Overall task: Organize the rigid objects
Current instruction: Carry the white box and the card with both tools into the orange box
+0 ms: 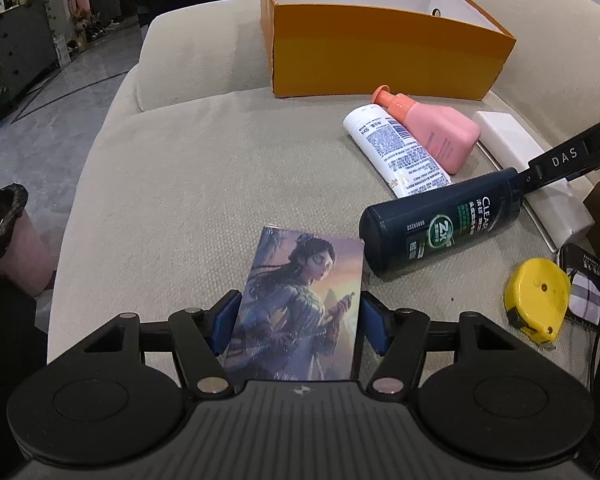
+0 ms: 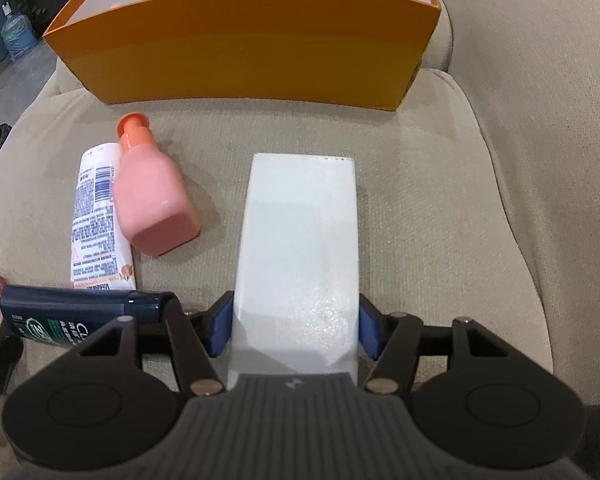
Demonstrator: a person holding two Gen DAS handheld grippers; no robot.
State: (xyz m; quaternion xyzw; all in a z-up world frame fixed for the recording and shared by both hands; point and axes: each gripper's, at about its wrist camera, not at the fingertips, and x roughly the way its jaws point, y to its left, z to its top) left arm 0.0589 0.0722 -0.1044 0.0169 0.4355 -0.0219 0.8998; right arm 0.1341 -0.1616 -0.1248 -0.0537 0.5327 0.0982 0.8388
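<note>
both tongs clenched, left tongs (image 1: 298, 322) on the picture box (image 1: 300, 304), right tongs (image 2: 294, 326) on the white box (image 2: 300, 256), likely bound for the orange box (image 2: 236, 56).

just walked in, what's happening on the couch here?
A person is tidying loose items toward the orange box. The left gripper has its pads against both sides of an illustrated box; the right gripper is closed on a white box. A pink bottle, white tube and dark shampoo bottle lie on the cushion.
</note>
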